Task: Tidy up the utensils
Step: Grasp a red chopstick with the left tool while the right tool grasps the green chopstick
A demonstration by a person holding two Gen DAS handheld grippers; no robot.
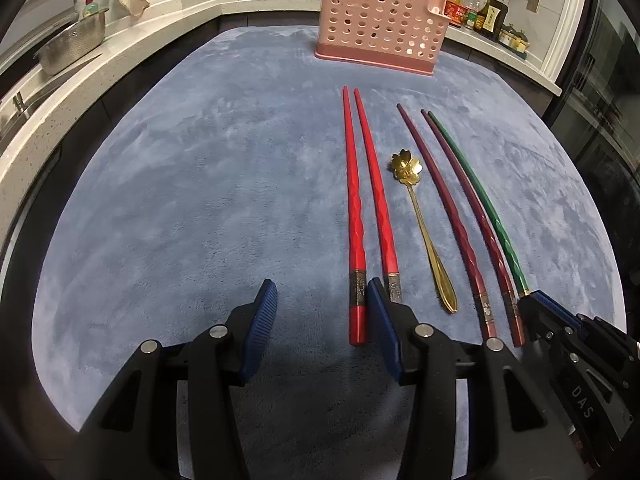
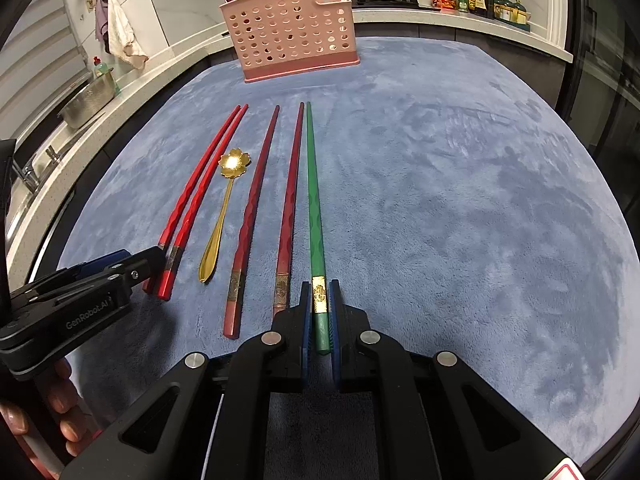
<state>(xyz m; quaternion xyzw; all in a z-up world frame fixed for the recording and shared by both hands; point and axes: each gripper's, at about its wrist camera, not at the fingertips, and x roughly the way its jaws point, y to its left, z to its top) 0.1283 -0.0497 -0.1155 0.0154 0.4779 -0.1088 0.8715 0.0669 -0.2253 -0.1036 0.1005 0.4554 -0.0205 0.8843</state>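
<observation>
Jaws of the right gripper [image 2: 320,312] are closed on the butt end of the green chopstick [image 2: 314,208], whose long axis runs away toward the pink utensil basket [image 2: 292,36], tip farthest. Left gripper [image 1: 322,312] is held low over the blue cloth [image 1: 180,200], jaws wide apart and empty, beside the red chopsticks [image 1: 354,208].

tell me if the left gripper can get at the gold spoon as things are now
Probably yes. The left gripper is open and holds nothing, and the gold spoon lies flat in its own gap between the red chopsticks and the dark red chopsticks, uncovered. The gap is narrow, so the neighbours may get nudged.
</observation>
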